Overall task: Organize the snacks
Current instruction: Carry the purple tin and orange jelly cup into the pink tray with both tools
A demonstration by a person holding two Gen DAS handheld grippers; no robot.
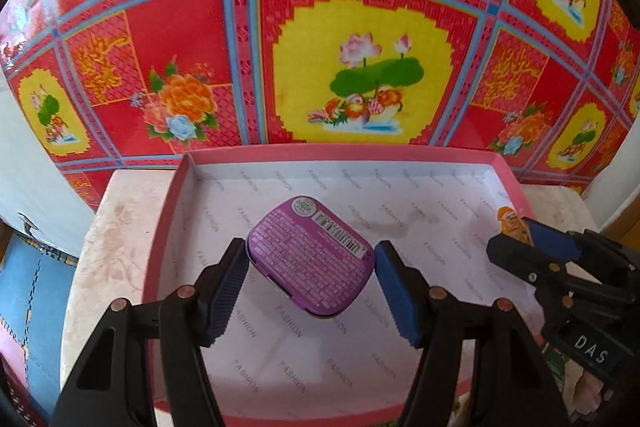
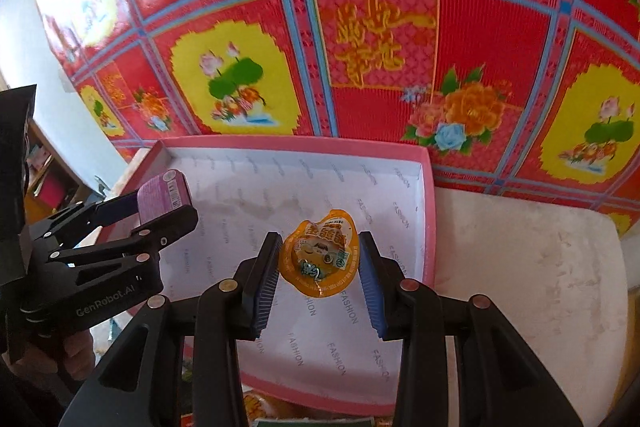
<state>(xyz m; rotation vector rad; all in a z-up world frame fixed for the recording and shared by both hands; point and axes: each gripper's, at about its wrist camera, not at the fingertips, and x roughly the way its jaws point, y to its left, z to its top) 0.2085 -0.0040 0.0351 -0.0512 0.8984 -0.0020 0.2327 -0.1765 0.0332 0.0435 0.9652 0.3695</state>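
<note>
Left wrist view: your left gripper (image 1: 310, 269) clamps its fingers on the purple tin (image 1: 311, 255), held above the pink box (image 1: 168, 227). Your right gripper (image 2: 320, 263) pinches the orange jelly cup (image 2: 320, 253) over the same box. Beyond the white bench (image 2: 520, 267) hangs a red floral cloth (image 2: 440, 47).

A red floor mat (image 1: 360, 27) printed with blue grid lines, yellow lotus-and-duck panels, orange flowers and gold characters is spread behind the table (image 1: 120, 227), whose pale top is marked with faint stains. A blue patch (image 1: 36, 287) is seen at lower left. A shelf (image 2: 44, 179) is glimpsed at far left.
</note>
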